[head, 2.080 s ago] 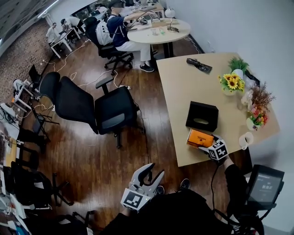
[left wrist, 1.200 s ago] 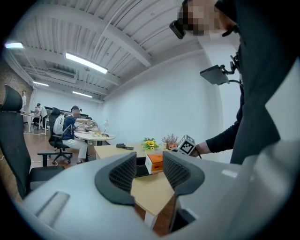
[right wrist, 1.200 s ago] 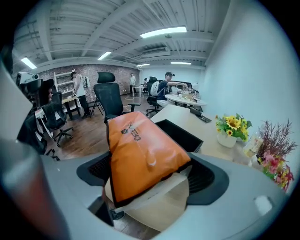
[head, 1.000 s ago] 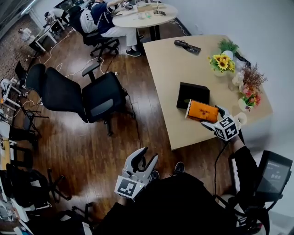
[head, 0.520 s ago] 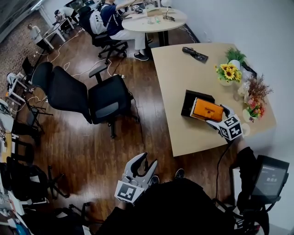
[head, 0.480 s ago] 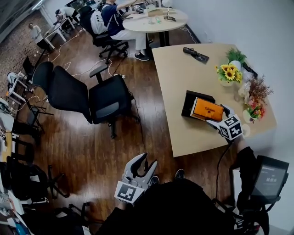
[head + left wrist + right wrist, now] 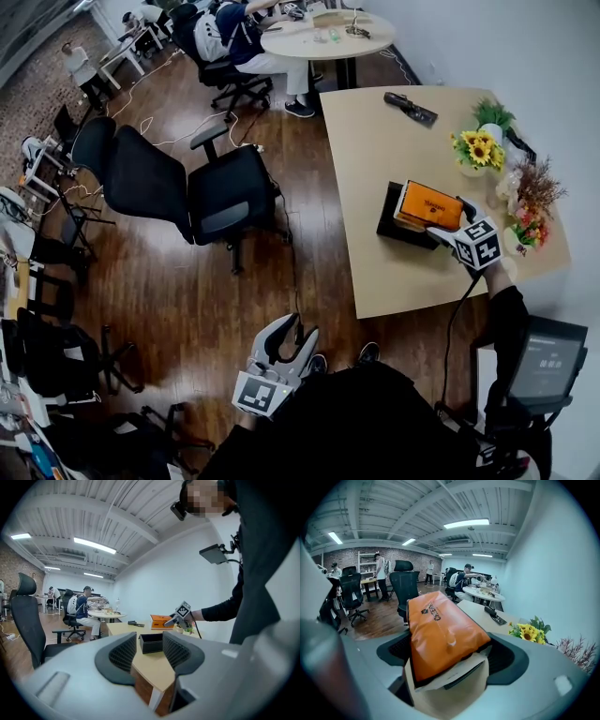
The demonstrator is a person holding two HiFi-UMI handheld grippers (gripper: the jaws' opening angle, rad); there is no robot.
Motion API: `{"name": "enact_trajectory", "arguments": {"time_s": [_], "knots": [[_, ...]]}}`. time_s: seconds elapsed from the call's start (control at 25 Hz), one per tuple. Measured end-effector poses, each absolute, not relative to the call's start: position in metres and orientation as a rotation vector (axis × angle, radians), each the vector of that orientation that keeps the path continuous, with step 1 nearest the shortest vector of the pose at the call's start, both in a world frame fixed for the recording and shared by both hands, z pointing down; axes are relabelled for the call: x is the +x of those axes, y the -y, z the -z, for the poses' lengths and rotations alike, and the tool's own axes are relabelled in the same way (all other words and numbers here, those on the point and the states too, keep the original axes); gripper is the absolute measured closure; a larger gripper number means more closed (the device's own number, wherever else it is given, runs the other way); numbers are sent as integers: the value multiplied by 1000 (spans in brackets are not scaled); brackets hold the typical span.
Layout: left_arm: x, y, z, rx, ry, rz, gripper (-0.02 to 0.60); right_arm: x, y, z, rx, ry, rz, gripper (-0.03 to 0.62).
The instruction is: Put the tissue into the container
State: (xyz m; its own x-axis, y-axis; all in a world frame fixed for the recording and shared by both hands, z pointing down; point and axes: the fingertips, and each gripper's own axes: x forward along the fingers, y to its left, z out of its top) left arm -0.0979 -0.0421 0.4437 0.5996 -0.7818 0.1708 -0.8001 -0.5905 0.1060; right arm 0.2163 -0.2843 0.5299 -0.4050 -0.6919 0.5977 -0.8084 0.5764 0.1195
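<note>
An orange tissue pack (image 7: pixel 431 206) hangs over the black open-topped container (image 7: pixel 396 227) on the beige table (image 7: pixel 384 159). My right gripper (image 7: pixel 444 221) is shut on the pack's near end. In the right gripper view the pack (image 7: pixel 440 634) fills the space between the jaws of the right gripper (image 7: pixel 450 654) and sticks out forward. My left gripper (image 7: pixel 289 336) stands open and empty, low over the wooden floor and well short of the table. From the left gripper (image 7: pixel 151 649) view, the container (image 7: pixel 151 642) and the raised pack (image 7: pixel 161 619) show far ahead.
A sunflower pot (image 7: pixel 475 155) and a vase of dried flowers (image 7: pixel 530 202) stand along the table's right side. A black remote-like object (image 7: pixel 410 108) lies at the far end. Black office chairs (image 7: pixel 225 211) stand left of the table. People sit at a round table (image 7: pixel 323 33) behind.
My right gripper has carried the orange pack from the table's near edge, up and farther in, to above the black container. The left gripper has hardly moved.
</note>
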Motion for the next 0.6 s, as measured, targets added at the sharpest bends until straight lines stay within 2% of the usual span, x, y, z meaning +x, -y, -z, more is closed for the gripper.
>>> {"name": "enact_trajectory", "arguments": {"time_s": [0.6], "knots": [[-99,41,-444,2649,1337,-170,423,227,309,-529,1243,2194,-272,102]]}}
